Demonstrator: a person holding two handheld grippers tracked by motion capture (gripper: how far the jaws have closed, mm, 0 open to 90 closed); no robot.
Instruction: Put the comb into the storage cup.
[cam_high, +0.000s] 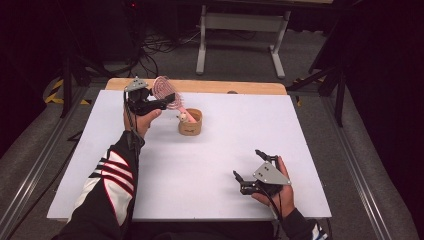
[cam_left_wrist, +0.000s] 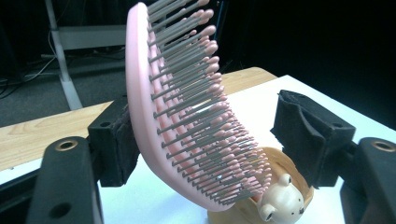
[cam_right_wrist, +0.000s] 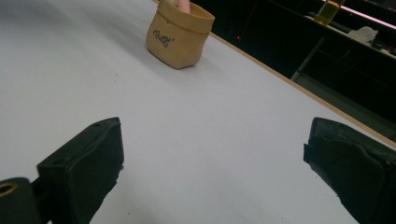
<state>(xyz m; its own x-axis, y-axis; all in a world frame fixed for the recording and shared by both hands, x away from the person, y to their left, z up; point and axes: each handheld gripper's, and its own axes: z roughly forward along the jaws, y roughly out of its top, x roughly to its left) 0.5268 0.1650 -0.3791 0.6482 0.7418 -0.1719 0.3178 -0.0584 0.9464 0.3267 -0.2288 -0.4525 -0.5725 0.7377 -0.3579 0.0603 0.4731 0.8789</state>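
**Brush dropped in cup — let go clean**

L tongs (cam_left_wrist: 205, 140) at far-left of table, jaws spread apart w/ pink plastic hairbrush w/ grey pink-tipped bristles (cam_left_wrist: 187, 107) standing between them. Left pad seems to touch the brush's back or sit just beside it; right pad well clear of the bristles. So: not clamped, brush free.

Brush handle is down inside small tan soft-sided cup (cam_high: 190, 122), just right of L tongs; head leans up and out toward them. Cream bear-face figure (cam_left_wrist: 282, 201) sits at cup rim, touching brush's low end.

R tongs (cam_high: 252, 172) near edge, well apart from cup, jaws wide, nothing between, over bare white tabletop (cam_high: 210, 165).

How to finish well, my read:
- open L a bit more before moving, so left pad doesn't drag brush.
- back straight out, away from bristles; no sideways sweep.
- cup is light, brush top-heavy: a snag could tip both.
- R stays put, or steadies cup wall if it rocks.
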